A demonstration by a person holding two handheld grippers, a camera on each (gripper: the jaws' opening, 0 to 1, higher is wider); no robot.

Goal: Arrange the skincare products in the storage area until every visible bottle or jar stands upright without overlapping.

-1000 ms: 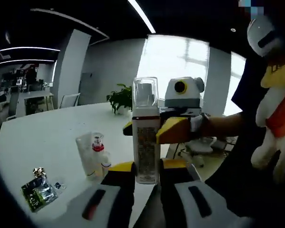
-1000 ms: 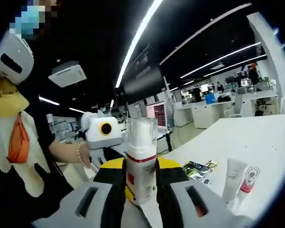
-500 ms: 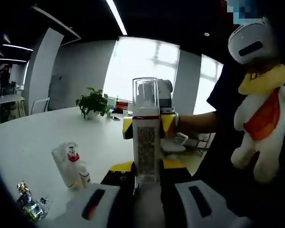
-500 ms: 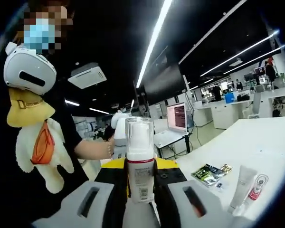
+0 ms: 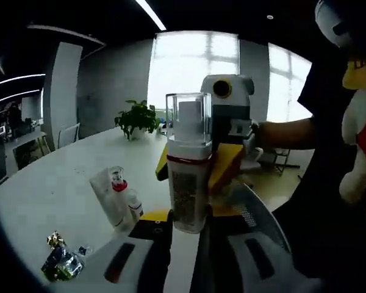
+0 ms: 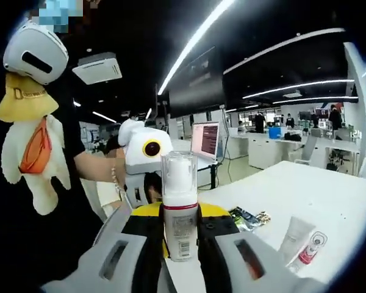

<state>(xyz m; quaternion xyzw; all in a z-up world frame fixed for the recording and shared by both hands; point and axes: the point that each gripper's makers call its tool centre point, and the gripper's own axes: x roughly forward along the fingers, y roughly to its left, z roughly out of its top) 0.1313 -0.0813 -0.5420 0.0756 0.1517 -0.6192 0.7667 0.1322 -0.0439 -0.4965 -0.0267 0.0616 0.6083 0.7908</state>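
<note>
1. Holding one pump bottle (image 5: 188, 177) upright above the tabletop (image 5: 55, 189); the left gripper (image 5: 182, 227) has its fingers shut on the bottle's lower part; the right gripper (image 6: 180, 239) also has its fingers closed on the same bottle (image 6: 179, 210) from the other side.
2. It looks like hard plastic, light and smooth, so it could slip; the clear cap on top may pop off, so I would grip the body low down, not the cap.
3. Counting: one pump bottle in the fingers; one white tube (image 5: 108, 198) and one small red-topped bottle (image 5: 125, 196) on the tabletop, touching each other; one small packet (image 5: 62, 262) lying flat nearby.
</note>
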